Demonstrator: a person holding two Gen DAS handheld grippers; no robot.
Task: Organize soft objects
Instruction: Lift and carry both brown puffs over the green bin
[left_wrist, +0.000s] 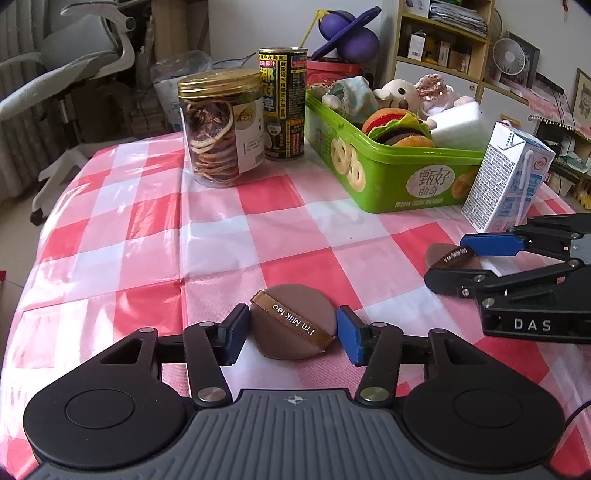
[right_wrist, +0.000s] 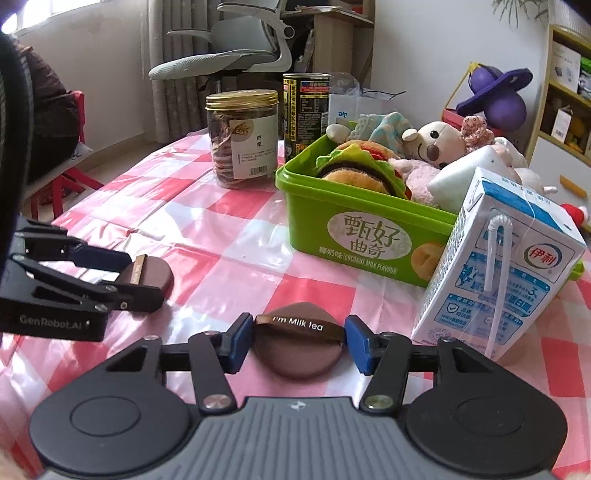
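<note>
Two brown powder puffs with "I'm Milk tea" ribbons lie on the checked tablecloth. My left gripper (left_wrist: 292, 334) has its pads against the sides of one puff (left_wrist: 291, 317). My right gripper (right_wrist: 298, 341) has its pads against the other puff (right_wrist: 299, 354). Each gripper also shows in the other's view: the right gripper (left_wrist: 448, 264) around its puff (left_wrist: 452, 256), the left gripper (right_wrist: 142, 275) around its puff (right_wrist: 151, 275). A green cookie box (left_wrist: 391, 177) holds a plush burger (left_wrist: 399, 127), a plush doll (right_wrist: 439, 142) and other soft toys.
A milk carton (right_wrist: 495, 273) stands right beside my right gripper. A jar of dried slices (left_wrist: 218, 125) and a tall can (left_wrist: 283, 103) stand at the back of the table. An office chair (right_wrist: 236, 55) and shelves (left_wrist: 443, 37) are beyond.
</note>
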